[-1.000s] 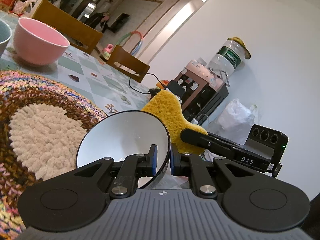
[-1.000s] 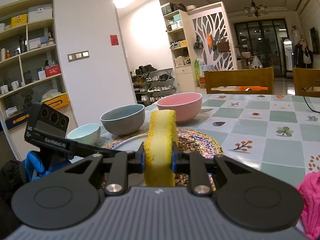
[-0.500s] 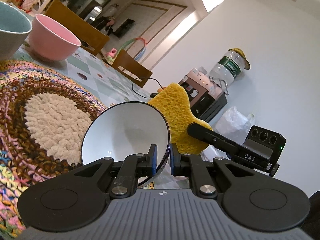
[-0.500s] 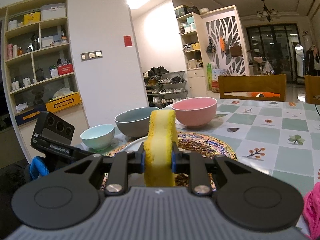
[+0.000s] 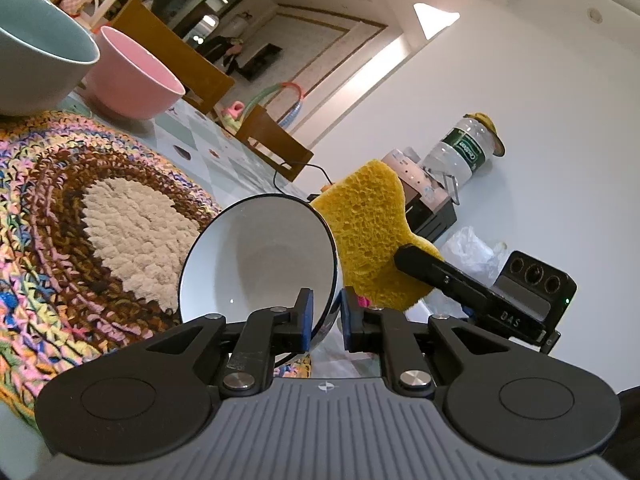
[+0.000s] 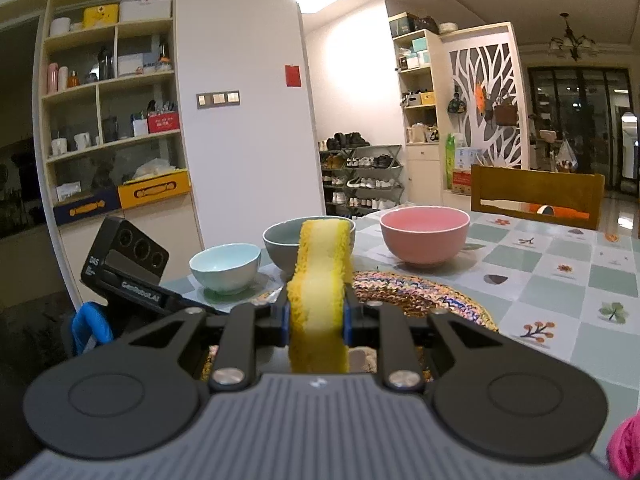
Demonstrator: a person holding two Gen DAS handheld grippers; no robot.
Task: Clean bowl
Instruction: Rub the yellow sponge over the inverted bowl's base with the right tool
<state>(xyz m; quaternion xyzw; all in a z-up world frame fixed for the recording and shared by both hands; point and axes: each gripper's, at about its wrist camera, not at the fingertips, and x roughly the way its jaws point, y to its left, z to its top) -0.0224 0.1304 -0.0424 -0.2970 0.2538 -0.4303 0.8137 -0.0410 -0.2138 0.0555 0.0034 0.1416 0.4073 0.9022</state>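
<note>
Left gripper [image 5: 325,320]: I see its fingers clamped on the rim of the white bowl [image 5: 260,256], one inside, one outside.
White bowl: tilted, above the near edge of the woven mat [image 5: 80,220] on the table [image 6: 560,264].
Right gripper [image 6: 316,322]: my fingers squeeze the yellow sponge [image 6: 320,280].
Yellow sponge: just beside the bowl's outer wall; probably touching, I cannot tell.
Far edge of mat: pink bowl [image 6: 424,230], grey bowl [image 6: 282,246], light blue bowl [image 6: 224,266].
</note>
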